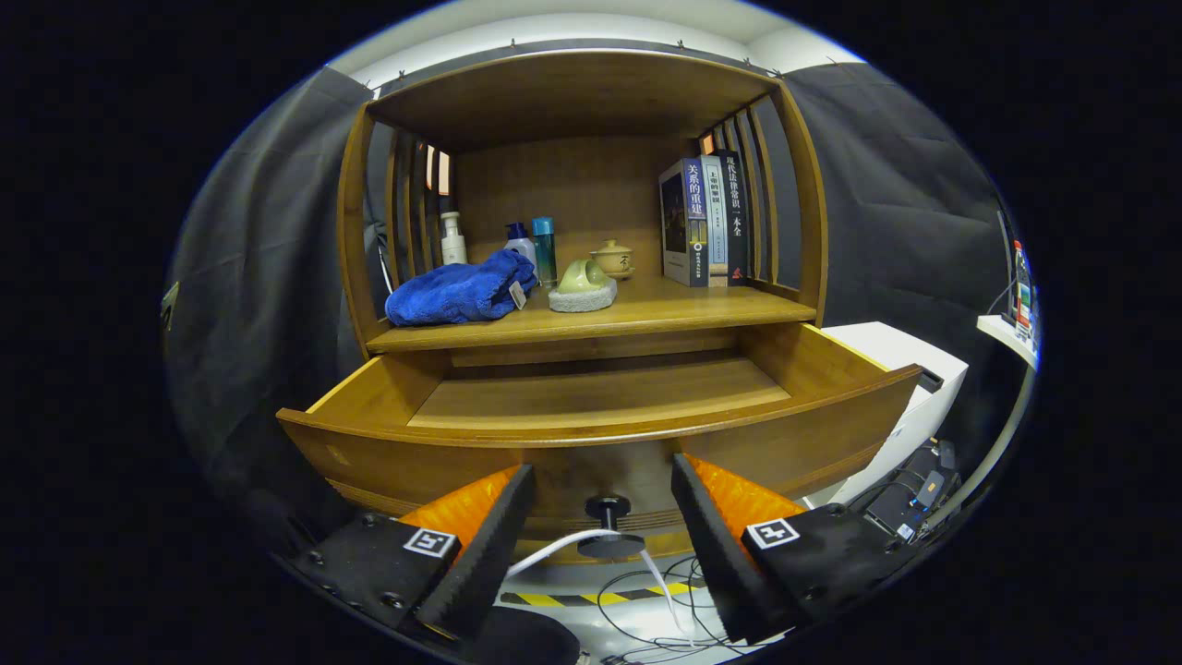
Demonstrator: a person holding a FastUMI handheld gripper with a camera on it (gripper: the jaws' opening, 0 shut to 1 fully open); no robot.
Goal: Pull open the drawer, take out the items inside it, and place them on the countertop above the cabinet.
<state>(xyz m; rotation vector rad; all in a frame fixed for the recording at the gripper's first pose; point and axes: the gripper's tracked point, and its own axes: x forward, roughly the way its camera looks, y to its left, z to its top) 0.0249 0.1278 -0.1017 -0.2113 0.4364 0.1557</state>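
The tongs (602,485) stand wide open with nothing held, two ribbed wedge-shaped fingers (485,545) splayed to either side. Between them, touching neither, sits one round dark knob (608,528) on the curved front of the single wooden drawer (388,457). The drawer is pulled out; its smooth floor (600,392), just beyond the fingers, is bare. Above and beyond lies the wooden countertop (646,309) of the cabinet (572,92), which has slatted sides. On it, ahead-left of the fingers, lies one crumpled blue towel (457,293), soft and fluffy. Behind it stand three slim bottles (452,238). Straight ahead sits one pale green rounded piece on a grey pad (583,286), then one small lidded teapot (613,259). Ahead-right, three books (706,222) stand upright. Loose cables (646,610) lie on the floor beneath the tongs.
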